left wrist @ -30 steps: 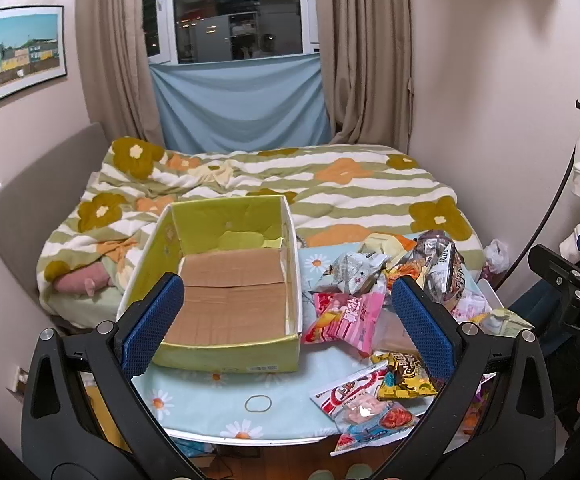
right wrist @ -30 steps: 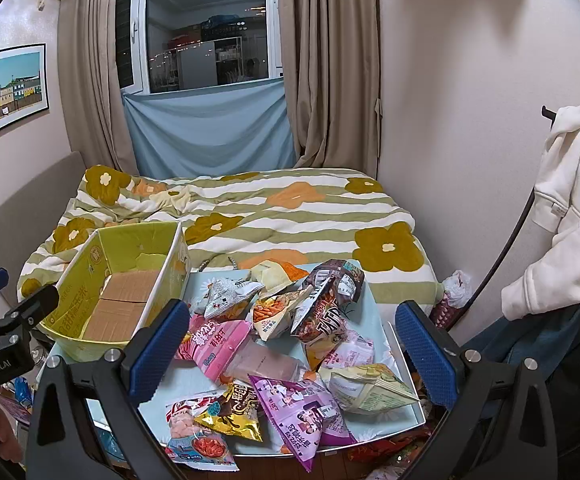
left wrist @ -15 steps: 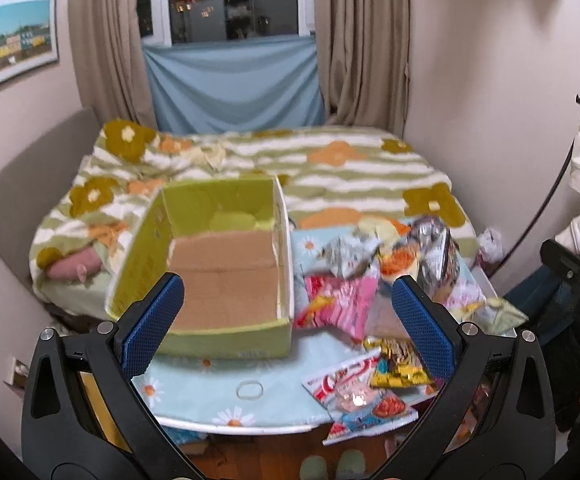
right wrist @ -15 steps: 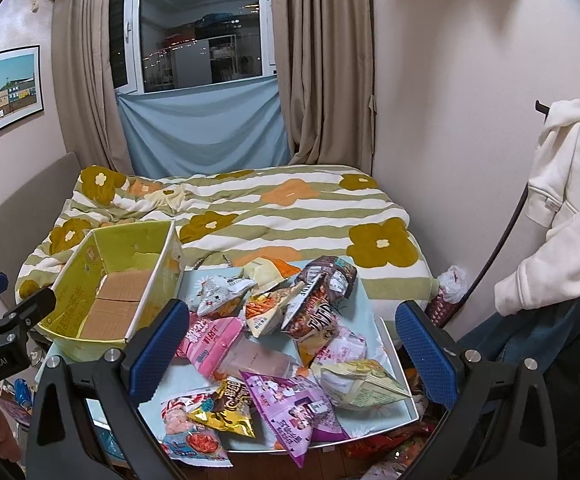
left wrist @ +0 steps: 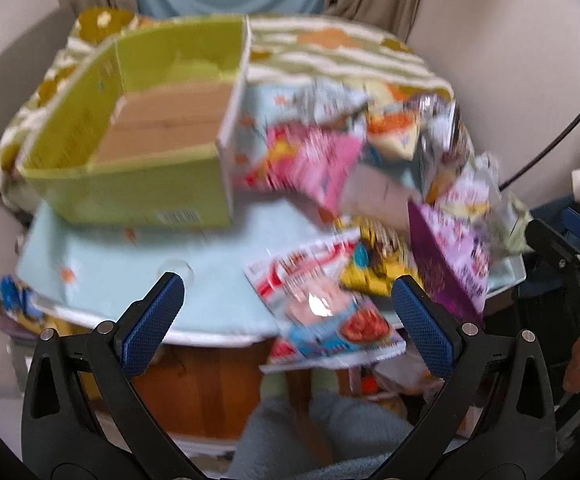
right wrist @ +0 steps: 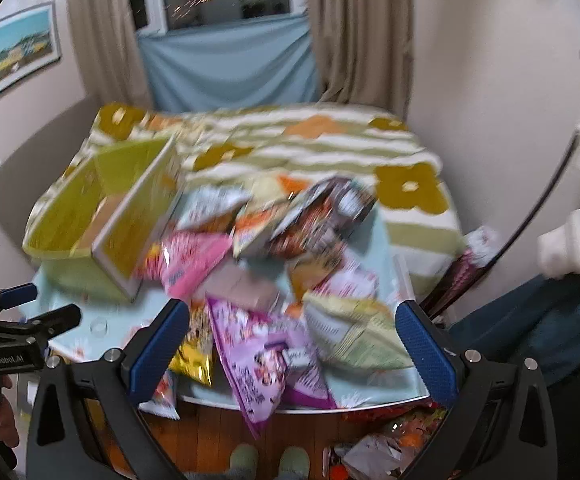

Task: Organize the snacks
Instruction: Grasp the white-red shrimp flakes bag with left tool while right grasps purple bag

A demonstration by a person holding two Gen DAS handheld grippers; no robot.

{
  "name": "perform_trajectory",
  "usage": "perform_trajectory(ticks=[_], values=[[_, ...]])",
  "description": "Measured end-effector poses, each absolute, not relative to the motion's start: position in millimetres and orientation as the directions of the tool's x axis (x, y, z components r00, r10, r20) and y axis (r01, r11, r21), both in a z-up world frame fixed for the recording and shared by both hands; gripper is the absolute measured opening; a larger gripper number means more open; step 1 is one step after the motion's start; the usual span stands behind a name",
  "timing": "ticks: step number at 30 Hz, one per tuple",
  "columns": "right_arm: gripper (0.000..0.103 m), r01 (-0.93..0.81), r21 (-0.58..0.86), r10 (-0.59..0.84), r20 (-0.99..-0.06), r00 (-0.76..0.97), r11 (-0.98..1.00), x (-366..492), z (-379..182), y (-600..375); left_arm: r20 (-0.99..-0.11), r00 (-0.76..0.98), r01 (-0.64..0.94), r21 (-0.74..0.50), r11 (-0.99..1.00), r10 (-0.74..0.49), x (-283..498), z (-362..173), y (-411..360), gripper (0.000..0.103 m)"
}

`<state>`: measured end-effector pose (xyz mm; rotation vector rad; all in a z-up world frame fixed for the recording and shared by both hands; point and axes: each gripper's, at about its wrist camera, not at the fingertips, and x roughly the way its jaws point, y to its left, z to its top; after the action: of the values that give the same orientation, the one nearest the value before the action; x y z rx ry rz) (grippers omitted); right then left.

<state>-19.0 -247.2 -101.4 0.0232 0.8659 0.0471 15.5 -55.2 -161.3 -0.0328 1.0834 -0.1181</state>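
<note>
Snack packets (right wrist: 250, 264) heaped on pale-blue table (left wrist: 130, 276) — flowered bed (right wrist: 330, 140) behind

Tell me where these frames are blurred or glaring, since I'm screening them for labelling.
Left wrist view: scene smeared by motion, yellow-green box and snack packets soft, left gripper sharp; a glare spot on the red-and-white packet. Right wrist view: same smear, purple packet print unreadable, right gripper crisp. Both show fisheye bending at the edges.

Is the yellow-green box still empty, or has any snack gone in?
Empty: the yellow-green box shows only its bare brown cardboard floor; the snack packets lie beside it.
</note>
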Motion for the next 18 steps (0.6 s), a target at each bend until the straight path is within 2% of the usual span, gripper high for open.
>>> perform_trajectory(ticks=[13, 18], values=[[0.102, -0.187, 0.106, 0.188, -0.845, 0.501, 0.977, -7, -180, -241, -0.937, 0.339, 0.006, -0.09, 0.996, -0.087, 31, -241, -77, 0.103], [0.101, -0.217, 0.112, 0.206, -0.854, 0.478, 0.97, 2, -194, -237, -0.942, 0.325, -0.004, -0.094, 0.996, -0.087, 42, -255, -74, 0.088]])
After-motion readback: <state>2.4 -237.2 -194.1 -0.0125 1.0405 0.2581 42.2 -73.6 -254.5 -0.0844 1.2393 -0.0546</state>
